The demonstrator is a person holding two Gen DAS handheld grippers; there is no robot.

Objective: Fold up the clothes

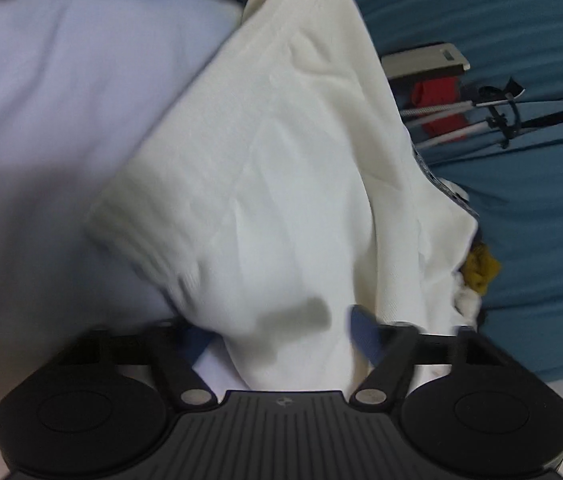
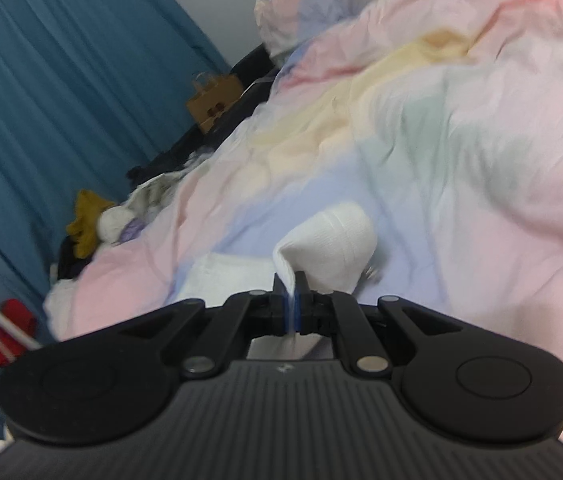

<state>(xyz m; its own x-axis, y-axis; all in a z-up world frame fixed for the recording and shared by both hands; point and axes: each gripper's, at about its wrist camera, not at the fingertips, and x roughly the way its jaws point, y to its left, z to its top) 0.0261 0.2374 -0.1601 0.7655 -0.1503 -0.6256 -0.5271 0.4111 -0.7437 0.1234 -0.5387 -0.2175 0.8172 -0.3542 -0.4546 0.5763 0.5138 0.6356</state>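
Observation:
A cream-white knitted garment [image 1: 281, 152] fills the left wrist view, hanging in loose folds with a ribbed hem at its left side. My left gripper [image 1: 281, 334] is open, its blue pads [image 1: 365, 338] wide apart, and the garment drapes down between them. In the right wrist view my right gripper [image 2: 290, 286] is shut on a corner of the white garment [image 2: 331, 240], which bulges up just beyond the fingers. More of the white cloth [image 2: 225, 276] lies on the bed to the left.
A pastel pink, yellow, green and blue duvet [image 2: 421, 128] covers the bed. A blue curtain [image 2: 61, 100] hangs behind. A yellow cloth [image 2: 87, 224], a brown paper bag [image 2: 213, 100], a red item [image 1: 439, 106] and white tripod legs [image 1: 453, 120] sit near the bed's edge.

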